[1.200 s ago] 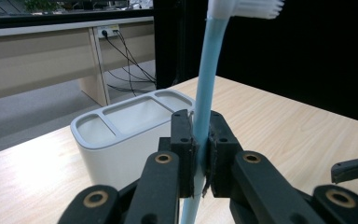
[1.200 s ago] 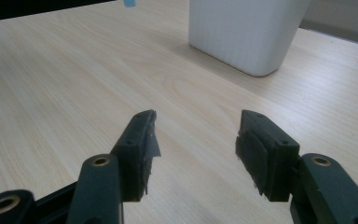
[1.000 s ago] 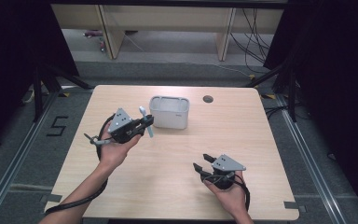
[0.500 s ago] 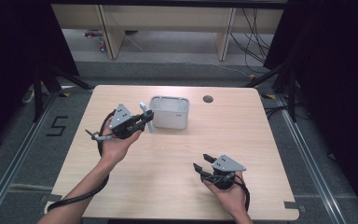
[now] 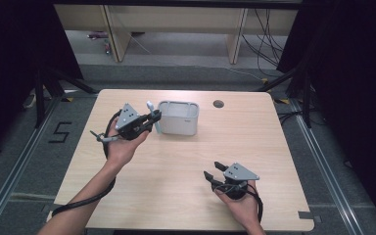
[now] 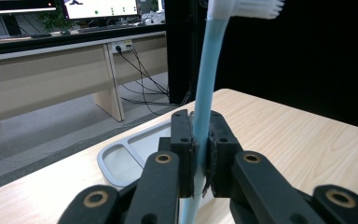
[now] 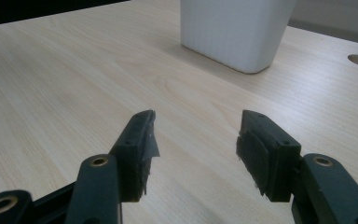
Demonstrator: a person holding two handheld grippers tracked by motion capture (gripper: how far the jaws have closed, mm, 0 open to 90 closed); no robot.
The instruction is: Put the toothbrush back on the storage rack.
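Note:
My left gripper (image 5: 154, 117) is shut on the light-blue handle of a toothbrush (image 5: 152, 111), held just left of a white two-compartment holder (image 5: 178, 118) at the table's far middle. In the left gripper view the jaws (image 6: 199, 149) pinch the handle, and the toothbrush (image 6: 207, 79) rises upright to its white bristles at the top edge; the holder's rim (image 6: 116, 161) lies beyond and below. My right gripper (image 5: 214, 170) rests low near the front right of the table, open, nothing between its jaws (image 7: 196, 140). The holder (image 7: 235, 30) stands farther off in its view.
A light wooden table (image 5: 186, 171) carries the holder, with a round cable hole (image 5: 219, 104) near the far edge. Beyond the table stand desk legs and cables on the floor. Dark curtains flank both sides.
My left gripper with the toothbrush has shifted slightly away from the person, staying close beside the holder's left side. The right gripper has kept still.

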